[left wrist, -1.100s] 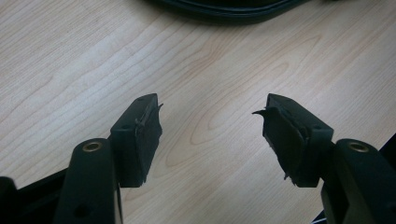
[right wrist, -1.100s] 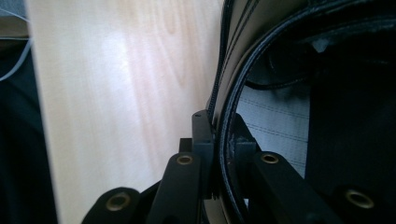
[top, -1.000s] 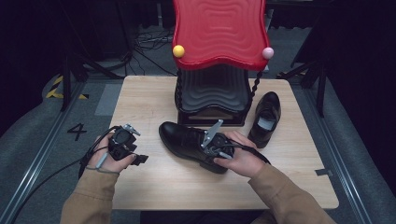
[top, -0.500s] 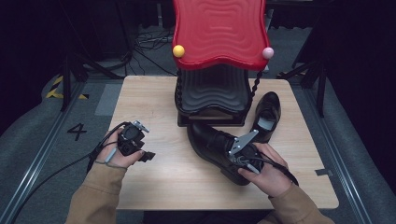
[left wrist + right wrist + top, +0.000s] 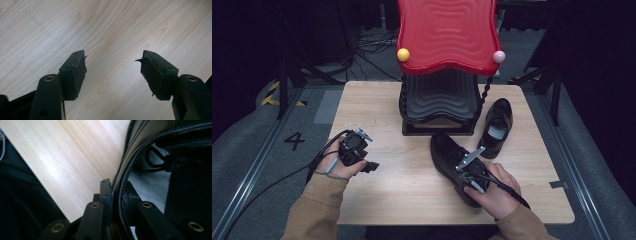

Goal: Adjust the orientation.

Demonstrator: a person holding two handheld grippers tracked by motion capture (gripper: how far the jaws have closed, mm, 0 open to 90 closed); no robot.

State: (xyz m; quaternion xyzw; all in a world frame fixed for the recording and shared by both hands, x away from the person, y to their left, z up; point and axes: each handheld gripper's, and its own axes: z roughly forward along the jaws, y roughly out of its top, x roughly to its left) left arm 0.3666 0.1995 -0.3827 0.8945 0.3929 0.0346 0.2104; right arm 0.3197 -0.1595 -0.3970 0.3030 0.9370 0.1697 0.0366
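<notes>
While the left gripper (image 5: 371,165) is held idle near the left edge of the bench (image 5: 377,110), its jaws are seen in the left gripper view spread wide over bare wood, with nothing between them. The right gripper (image 5: 460,167) is pinching the collar of the near black shoe (image 5: 447,155); in the right gripper view one jaw stands outside the leather wall and the other inside, at the heel end. Its jaws have just been opening slightly, yet the rim remains between the pads. The near black shoe lies toward the front right of the bench, its toe pointed at the base of the red-topped rack (image 5: 439,107). The second shoe (image 5: 497,126) rests near the right edge, close beside. The heel grip is judged to serve for dragging the shoe into a pair alongside its mate.
</notes>
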